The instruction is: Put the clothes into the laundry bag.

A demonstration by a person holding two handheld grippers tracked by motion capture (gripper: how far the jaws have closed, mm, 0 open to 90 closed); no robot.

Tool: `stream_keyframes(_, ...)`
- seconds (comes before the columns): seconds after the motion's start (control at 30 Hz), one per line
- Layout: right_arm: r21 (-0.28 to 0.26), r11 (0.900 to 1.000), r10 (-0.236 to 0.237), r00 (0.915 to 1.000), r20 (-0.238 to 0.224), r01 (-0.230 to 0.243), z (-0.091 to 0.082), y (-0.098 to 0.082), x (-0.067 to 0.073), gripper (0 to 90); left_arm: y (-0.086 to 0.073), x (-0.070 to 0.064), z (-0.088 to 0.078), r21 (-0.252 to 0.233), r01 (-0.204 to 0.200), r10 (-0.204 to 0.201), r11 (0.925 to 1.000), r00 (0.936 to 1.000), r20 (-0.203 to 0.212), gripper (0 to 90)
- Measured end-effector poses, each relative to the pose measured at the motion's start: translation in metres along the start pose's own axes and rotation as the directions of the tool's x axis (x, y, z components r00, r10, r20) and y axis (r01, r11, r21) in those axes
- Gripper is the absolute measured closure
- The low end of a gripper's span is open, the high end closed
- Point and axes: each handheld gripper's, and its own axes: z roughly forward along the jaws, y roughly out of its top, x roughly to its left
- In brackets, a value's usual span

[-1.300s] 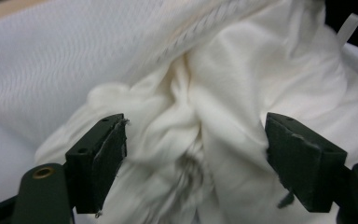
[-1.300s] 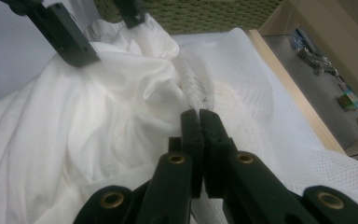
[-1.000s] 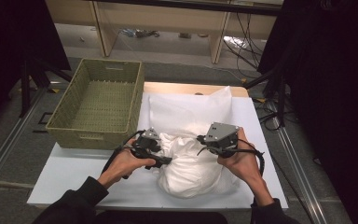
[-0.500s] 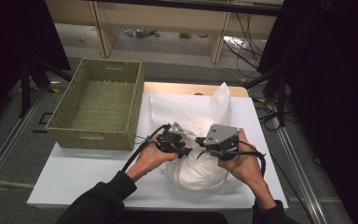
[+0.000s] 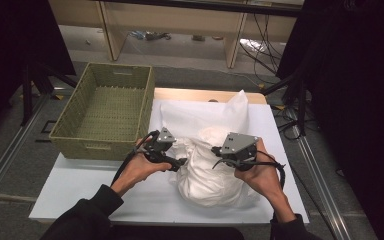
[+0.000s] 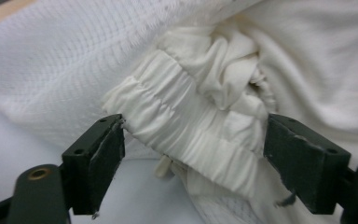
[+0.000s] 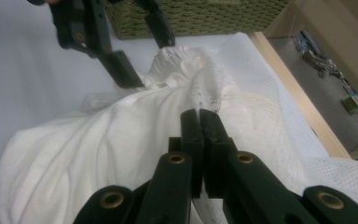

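While high view hides jaws, left hand-held gripper (image 6: 193,163) straddles elastic hem (image 6: 186,135).

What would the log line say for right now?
left gripper: open, around garment's gathered band | right gripper: shut on white garment | basket: empty

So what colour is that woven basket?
Olive green basket, clearest in the high view.

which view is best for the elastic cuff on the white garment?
Left gripper view: the gathered cuff sits close up between the open left hand-held gripper. The right gripper view shows it far off; the high view shows just bunched white garment.
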Motion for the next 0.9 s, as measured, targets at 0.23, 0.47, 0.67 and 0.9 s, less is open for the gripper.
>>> stream_keyframes(0.23,-0.004,1.0,0.006,1.0,0.005,-0.006,0.004,-0.003,-0.002,90.0,0.003,-0.018,0.023,-0.009,-0.107,0.107,0.9942,0.983,0.149,67.9)
stream_keyframes(0.47,-0.021,0.999,-0.027,0.9995,-0.018,0.026,0.001,0.0,-0.001,90.0,0.03,-0.031,0.037,-0.005,-0.109,0.109,0.994,0.9884,0.105,73.5)
stream_keyframes(0.67,-0.012,1.0,-0.01,0.9991,-0.04,0.01,0.0,-0.002,0.007,90.0,0.033,-0.002,0.061,0.021,0.086,-0.088,0.996,0.9945,0.057,64.8)
stream_keyframes(0.9,-0.014,1.0,0.014,0.9998,-0.015,-0.014,-0.002,-0.009,-0.002,90.0,0.022,-0.011,0.026,0.051,0.065,-0.067,0.9966,0.9969,0.041,35.0)
